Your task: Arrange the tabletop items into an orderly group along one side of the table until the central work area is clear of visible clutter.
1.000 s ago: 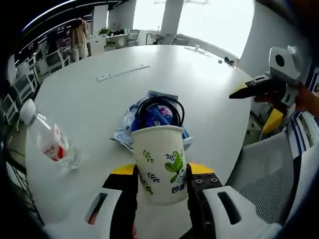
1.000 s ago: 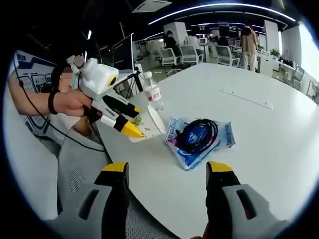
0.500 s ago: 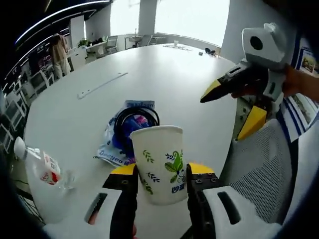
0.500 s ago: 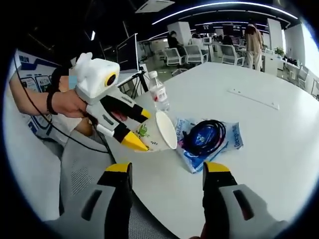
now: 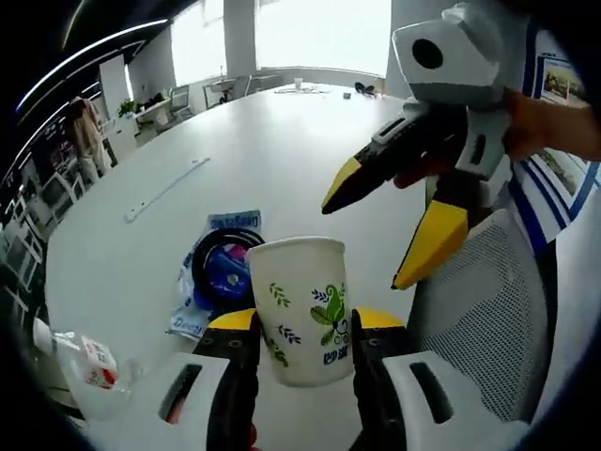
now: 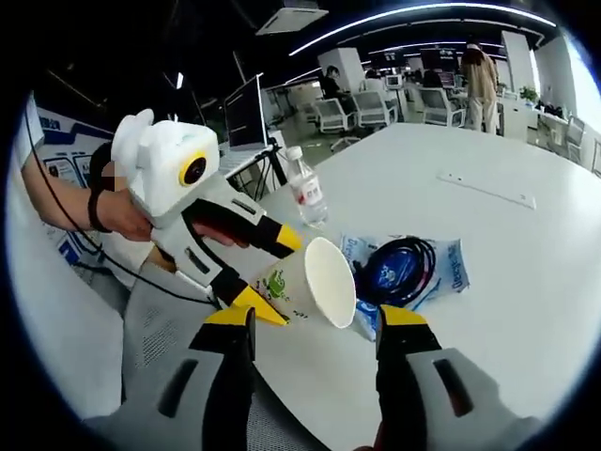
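Observation:
A white paper cup (image 5: 300, 305) with green leaf print sits between the jaws of my left gripper (image 5: 302, 324), which is shut on it. In the right gripper view the left gripper (image 6: 282, 279) holds the cup (image 6: 319, 282) tilted, its mouth turned toward the camera, off the table. My right gripper (image 6: 315, 319) is open just below the cup's mouth, nothing between its fingers. It also comes into the left gripper view as the right gripper (image 5: 366, 242), open, close above and right of the cup.
A blue packet with a black cable coil (image 5: 221, 268) lies on the white round table (image 5: 282, 141). A plastic water bottle (image 6: 305, 188) stands near the table edge. A white strip (image 5: 164, 188) lies farther out. A grey mesh chair (image 5: 479, 310) is beside the table.
The two grippers have drawn closer together. The left gripper has carried the cup up toward the right gripper, and the cup's mouth now faces the right camera.

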`<state>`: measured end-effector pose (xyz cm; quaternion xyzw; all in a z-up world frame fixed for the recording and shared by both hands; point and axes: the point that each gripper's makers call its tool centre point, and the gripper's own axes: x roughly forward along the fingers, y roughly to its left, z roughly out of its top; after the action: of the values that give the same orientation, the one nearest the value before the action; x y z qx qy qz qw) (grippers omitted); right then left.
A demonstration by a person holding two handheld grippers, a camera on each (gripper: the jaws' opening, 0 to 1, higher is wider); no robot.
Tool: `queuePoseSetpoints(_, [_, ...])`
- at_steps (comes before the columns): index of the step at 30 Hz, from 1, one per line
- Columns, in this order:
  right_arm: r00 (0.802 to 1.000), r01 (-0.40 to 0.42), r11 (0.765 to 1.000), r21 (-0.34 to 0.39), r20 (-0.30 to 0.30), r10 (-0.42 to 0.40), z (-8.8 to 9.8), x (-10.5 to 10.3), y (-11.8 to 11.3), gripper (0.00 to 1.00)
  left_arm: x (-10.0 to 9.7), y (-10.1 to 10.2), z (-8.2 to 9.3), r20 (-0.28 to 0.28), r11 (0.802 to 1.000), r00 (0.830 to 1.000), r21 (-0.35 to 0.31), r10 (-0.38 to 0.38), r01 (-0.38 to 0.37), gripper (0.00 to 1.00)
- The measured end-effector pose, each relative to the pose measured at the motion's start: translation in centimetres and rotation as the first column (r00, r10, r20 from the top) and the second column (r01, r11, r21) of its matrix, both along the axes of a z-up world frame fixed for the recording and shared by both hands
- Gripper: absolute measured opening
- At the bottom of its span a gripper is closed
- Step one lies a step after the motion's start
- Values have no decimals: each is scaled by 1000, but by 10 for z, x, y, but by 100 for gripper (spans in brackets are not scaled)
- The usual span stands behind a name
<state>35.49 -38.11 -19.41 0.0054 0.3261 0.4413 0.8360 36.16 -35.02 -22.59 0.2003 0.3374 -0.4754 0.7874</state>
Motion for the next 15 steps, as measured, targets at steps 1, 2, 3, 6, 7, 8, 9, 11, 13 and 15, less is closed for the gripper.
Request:
queuePoseSetpoints(1, [1000,1,1000,5,-1,-1,1,0,0,50,-1,-1,0,6,1000,1000,4,-10,10,38])
queuePoseSetpoints(2, [1000,1,1000,10,-3,-1,1,0,1,49,-2,-3,1,12,1000,1000,7,-19,19,38])
queuePoseSetpoints(3, [1000,2,1000,16,-6,-2,1,1,1,49,-2,-4,2,15,1000,1000,7,-25,25,38])
queuePoseSetpoints(6, [1000,-1,1000,27,-11,1,2,1,3,47,-4,-6,4,28,999,998,11,-47,47,38])
queuePoseSetpoints(7, [1000,-3,999,32,-12,3,3,1,3,46,-4,-7,5,35,998,998,13,-55,55,38])
queuePoseSetpoints(8, [1000,-5,999,36,-14,5,4,0,4,46,-5,-8,6,41,998,997,14,-64,63,38])
queuePoseSetpoints(9, [1000,-6,999,38,-14,7,4,0,5,45,-5,-9,6,46,997,996,16,-70,69,38])
queuePoseSetpoints(11, [1000,-7,999,46,-17,8,5,0,6,44,-7,-11,6,56,996,994,21,-90,89,38])
queuePoseSetpoints(13, [1000,-7,998,57,-23,8,5,-1,7,43,-9,-13,6,67,994,992,28,-111,109,38])
queuePoseSetpoints(15, [1000,-9,998,65,-27,11,5,-2,8,42,-11,-15,7,80,991,988,41,-133,130,38])
